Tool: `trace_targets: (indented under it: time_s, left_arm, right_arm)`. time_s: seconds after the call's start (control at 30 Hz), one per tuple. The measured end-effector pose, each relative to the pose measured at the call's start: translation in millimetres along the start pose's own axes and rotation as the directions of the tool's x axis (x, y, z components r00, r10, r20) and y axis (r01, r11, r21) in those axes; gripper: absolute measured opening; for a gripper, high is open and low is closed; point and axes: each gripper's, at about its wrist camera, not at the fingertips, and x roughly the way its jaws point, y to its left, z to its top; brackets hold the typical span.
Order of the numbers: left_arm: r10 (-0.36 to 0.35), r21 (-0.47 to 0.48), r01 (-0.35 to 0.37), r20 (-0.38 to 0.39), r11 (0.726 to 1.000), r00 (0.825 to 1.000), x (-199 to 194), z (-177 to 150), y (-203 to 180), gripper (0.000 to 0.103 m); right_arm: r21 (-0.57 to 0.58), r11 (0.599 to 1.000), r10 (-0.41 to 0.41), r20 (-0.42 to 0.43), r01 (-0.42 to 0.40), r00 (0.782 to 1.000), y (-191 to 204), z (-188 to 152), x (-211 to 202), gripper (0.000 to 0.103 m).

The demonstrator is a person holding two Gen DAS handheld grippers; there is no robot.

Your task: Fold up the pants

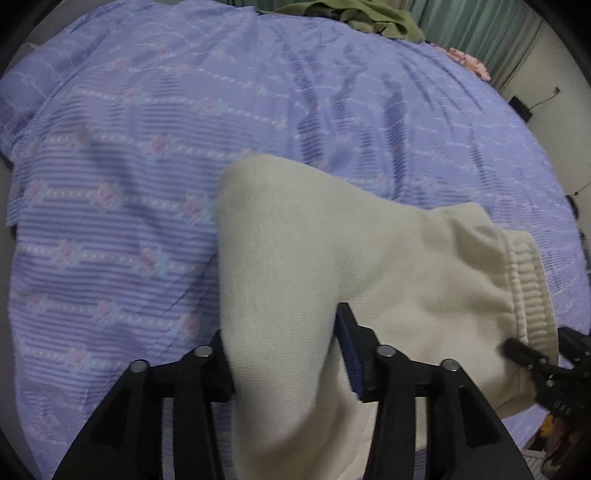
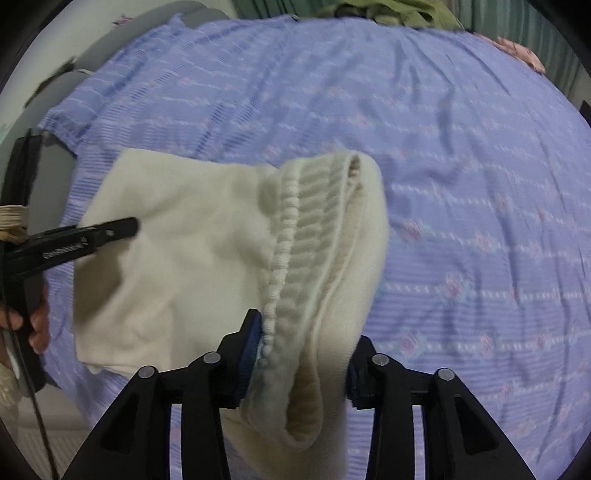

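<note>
— How many things are on the bed?

— One pair of cream pants, two grippers, one lilac flowered bedspread. The pants lie near the bed's front edge, partly lifted off the spread.

— What are the tools doing?

— The left gripper has a fold of the plain cloth between its fingers. Its jaws stand fairly wide; the cloth fills the gap, but I cannot tell whether the pads press on it. The right gripper has the ribbed waistband between its fingers, the blue pad on one side touching the ribbing, the other side hidden by cloth. Whether it is clamped I cannot tell either.

— Room to move?

— Plenty. Beyond the pants the bedspread runs open and only lightly creased to the far edge. In the right wrist view a grey strip shows past the bed's left edge, and a hand grips the left tool's handle there.

— Anything in the way?

— Nothing near. One green cloth heap and one pink item sit at the far edge, well apart from the pants, with green curtains behind.
</note>
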Motion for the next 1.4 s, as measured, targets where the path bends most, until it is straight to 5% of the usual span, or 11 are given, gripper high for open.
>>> trace_targets:
  time_s: [0.1,0.17,0.23,0.37,0.57,0.7,0.77,1.07,1.23,1.4]
  left_arm:
    - [0.165,0.014,-0.166,0.049,0.986,0.985,-10.4,-8.9,3.9,0.055]
    - [0.244,0.045,-0.248,0.087,0.968,0.966,-20.1,-12.1,3.0,0.059]
    - [0.248,0.056,-0.254,0.103,0.966,0.963,-36.4,-18.7,-1.8,0.062]
    - [0.245,0.087,-0.262,0.167,0.961,0.955,-73.5,-33.7,-29.5,0.067]
    - [0.195,0.054,-0.218,0.273,0.975,0.942,-153.0,-62.4,-85.9,0.090]
    - [0.189,0.047,-0.219,0.355,0.975,0.916,-210.0,-82.1,-139.5,0.099]
    - [0.180,0.046,-0.212,0.373,0.976,0.910,-230.0,-90.3,-162.1,0.100]
    - [0.108,0.050,-0.147,0.455,0.988,0.884,-315.3,-148.2,-298.1,0.103]
    - [0.098,0.029,-0.130,0.509,0.991,0.855,-354.6,-176.6,-361.7,0.103]
    - [0.077,0.025,-0.107,0.528,0.994,0.846,-377.5,-202.6,-418.0,0.103]
  right_arm:
    - [-0.002,0.993,-0.122,-0.011,0.122,0.992,-10.9,-9.6,-0.9,0.065]
    - [0.010,0.949,-0.315,0.033,0.314,0.949,-23.0,-13.1,-12.8,0.071]
    - [0.035,0.918,-0.397,0.070,0.395,0.915,-36.9,-11.0,-26.9,0.072]
    - [0.053,0.940,-0.342,0.128,0.338,0.931,-54.2,-10.0,-61.8,0.072]
    - [0.007,0.966,-0.251,0.273,0.259,0.928,-59.5,-28.9,-149.1,0.075]
    - [-0.003,0.982,-0.177,0.323,0.188,0.930,-81.9,-54.9,-211.4,0.083]
    - [-0.008,0.985,-0.159,0.339,0.172,0.927,-96.3,-70.2,-239.5,0.091]
    - [-0.027,0.988,-0.127,0.429,0.154,0.894,-164.8,-140.2,-360.7,0.095]
    - [-0.042,0.991,-0.096,0.469,0.131,0.878,-200.4,-174.3,-409.9,0.096]
    - [-0.050,0.991,-0.083,0.502,0.124,0.861,-235.0,-207.9,-446.0,0.096]
